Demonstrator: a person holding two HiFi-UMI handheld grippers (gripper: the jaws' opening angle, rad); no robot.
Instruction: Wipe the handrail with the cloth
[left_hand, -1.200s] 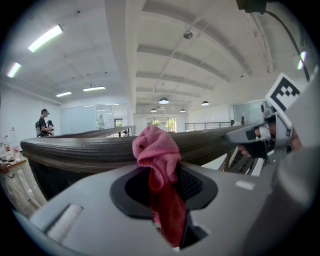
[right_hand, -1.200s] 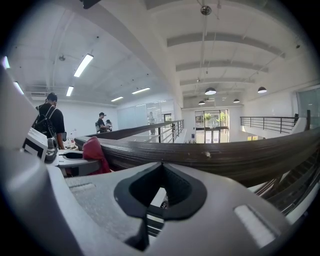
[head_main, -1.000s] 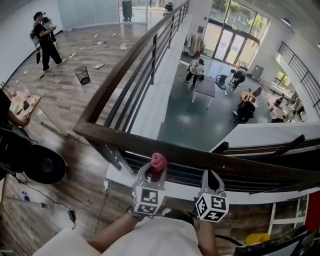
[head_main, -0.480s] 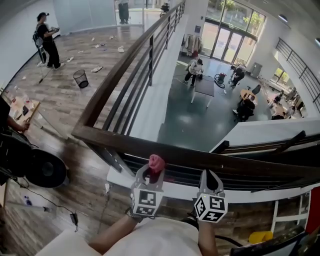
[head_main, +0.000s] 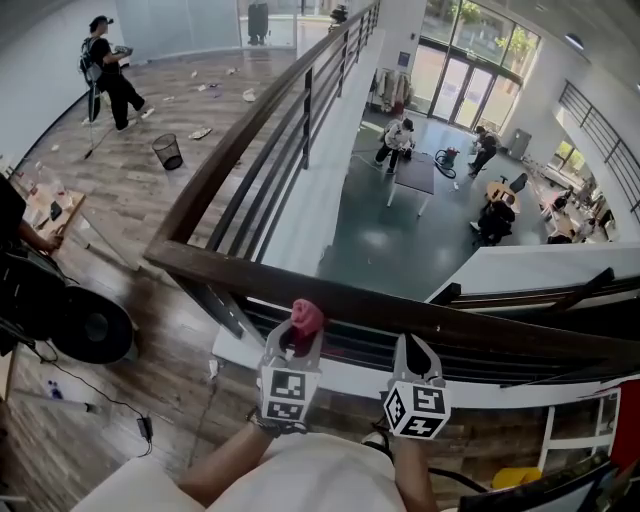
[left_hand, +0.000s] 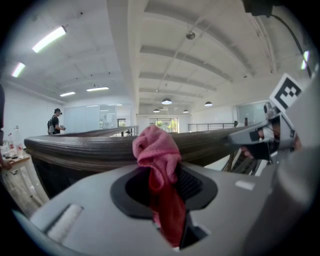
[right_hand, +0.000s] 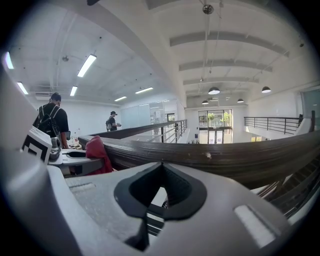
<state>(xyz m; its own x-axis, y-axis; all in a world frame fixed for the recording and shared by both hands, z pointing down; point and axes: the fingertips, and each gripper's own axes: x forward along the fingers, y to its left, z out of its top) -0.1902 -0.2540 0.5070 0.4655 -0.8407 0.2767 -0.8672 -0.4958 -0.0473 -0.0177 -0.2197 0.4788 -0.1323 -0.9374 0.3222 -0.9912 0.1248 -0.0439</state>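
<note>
The left gripper is clamped on the pink cloth, held up against the near side of the dark wooden handrail. The right gripper, just beside it, has its jaws together and empty.

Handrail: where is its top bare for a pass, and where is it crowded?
Bare: the handrail top from its left corner to the cloth, and rightward beyond the right gripper. Crowded: the stretch between the left gripper and the right gripper.
</note>
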